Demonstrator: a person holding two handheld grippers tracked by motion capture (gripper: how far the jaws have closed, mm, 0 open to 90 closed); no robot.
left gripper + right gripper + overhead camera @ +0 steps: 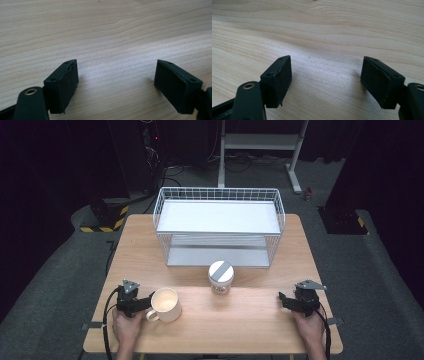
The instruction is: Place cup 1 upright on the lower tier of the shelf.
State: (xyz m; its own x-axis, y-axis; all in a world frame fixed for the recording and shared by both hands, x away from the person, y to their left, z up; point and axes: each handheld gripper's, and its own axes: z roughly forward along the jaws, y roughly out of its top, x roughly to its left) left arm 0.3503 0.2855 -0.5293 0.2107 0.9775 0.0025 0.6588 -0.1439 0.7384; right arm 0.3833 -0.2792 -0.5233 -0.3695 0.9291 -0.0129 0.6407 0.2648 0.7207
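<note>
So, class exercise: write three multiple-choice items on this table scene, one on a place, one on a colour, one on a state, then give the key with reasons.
1. Where does the cream mug stand?
A. beside the left gripper
B. on the rack's top shelf
C. beside the right gripper

2. What colour is the wire shelf rack?
A. black
B. white
C. red

3. How do the right gripper fingers stand?
A. shut on the mug
B. shut on the jar
C. open, nothing between them

Key:
1 A, the high view shows the mug on the wooden table right by the left gripper.
2 B, its wires and shelves are white.
3 C, the right gripper view shows bare table between the spread fingers, and the lidded jar stands apart.
</note>
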